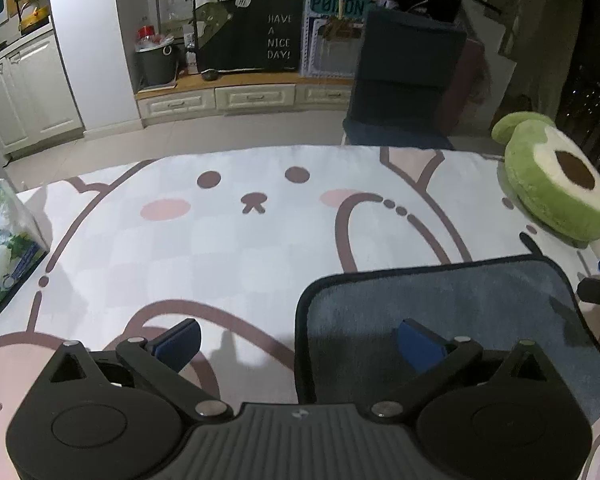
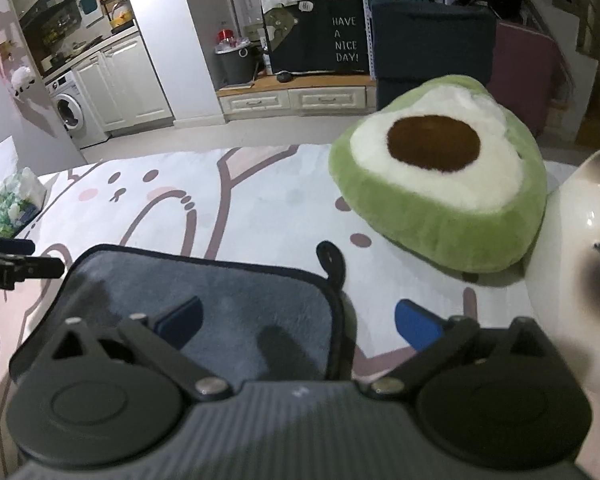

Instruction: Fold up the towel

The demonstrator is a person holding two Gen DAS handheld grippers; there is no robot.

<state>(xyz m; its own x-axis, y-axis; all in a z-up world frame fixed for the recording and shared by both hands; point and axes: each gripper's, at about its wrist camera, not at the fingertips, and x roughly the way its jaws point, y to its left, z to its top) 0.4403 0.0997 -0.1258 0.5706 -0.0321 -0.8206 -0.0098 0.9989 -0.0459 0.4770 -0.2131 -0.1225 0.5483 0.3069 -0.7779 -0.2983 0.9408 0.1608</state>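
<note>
A grey-blue towel [image 1: 452, 308] with a dark hem lies flat on the cartoon-print table cover. In the right wrist view the towel [image 2: 220, 300] shows with a dark hanging loop [image 2: 332, 260] at its far right corner. My left gripper [image 1: 300, 344] is open and empty, straddling the towel's left edge; one blue pad [image 1: 418, 344] is over the towel. My right gripper [image 2: 298, 322] is open and empty, straddling the towel's right edge. The left gripper's fingers [image 2: 16, 264] show at that view's left edge.
A green avocado plush [image 2: 440, 184] sits just beyond the towel on the right, also in the left wrist view [image 1: 556, 188]. A white ceramic cat [image 2: 576, 260] stands at the far right. A tissue pack [image 1: 0, 252] lies at the table's left edge.
</note>
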